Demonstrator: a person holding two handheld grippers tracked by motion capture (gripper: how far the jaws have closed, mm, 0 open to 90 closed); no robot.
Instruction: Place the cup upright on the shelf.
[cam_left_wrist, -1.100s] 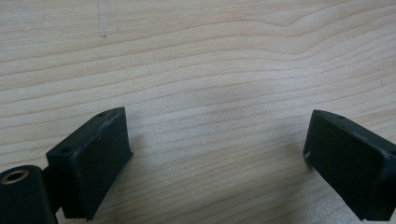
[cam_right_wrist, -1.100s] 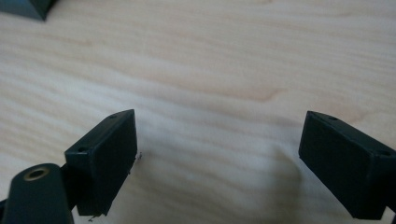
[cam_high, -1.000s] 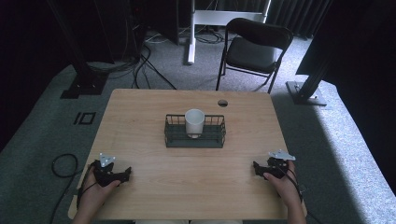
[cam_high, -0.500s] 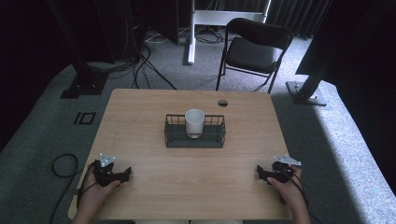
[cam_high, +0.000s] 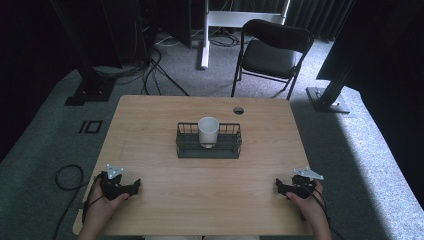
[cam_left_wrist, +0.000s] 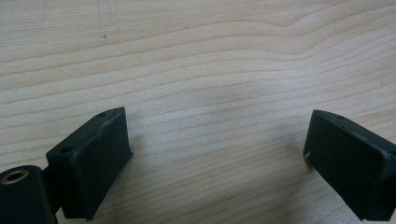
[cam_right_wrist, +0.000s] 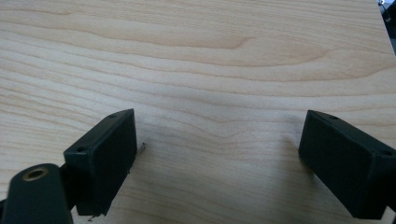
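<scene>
A white cup (cam_high: 208, 131) stands upright inside a dark wire basket (cam_high: 232, 148) at the middle of the wooden table (cam_high: 150, 130). My left gripper (cam_high: 134, 186) rests on the table near its front left corner, held by a hand. My right gripper (cam_high: 278, 186) lies near the front right corner, also in a hand. Both point inward over the wood. In the left gripper view the gripper (cam_left_wrist: 217, 149) is open over bare wood. In the right gripper view the gripper (cam_right_wrist: 217, 151) is likewise open, with nothing between its black fingers (cam_right_wrist: 105, 158).
A small round hole (cam_high: 238, 110) sits in the tabletop behind the basket. A black folding chair (cam_high: 270, 52) stands beyond the table's far edge. Cables (cam_high: 65, 175) lie on the grey carpet at the left, and dark stands (cam_high: 332, 85) flank the table.
My right gripper has shifted a little to the right and toward the front edge. The left gripper, cup and basket have stayed put.
</scene>
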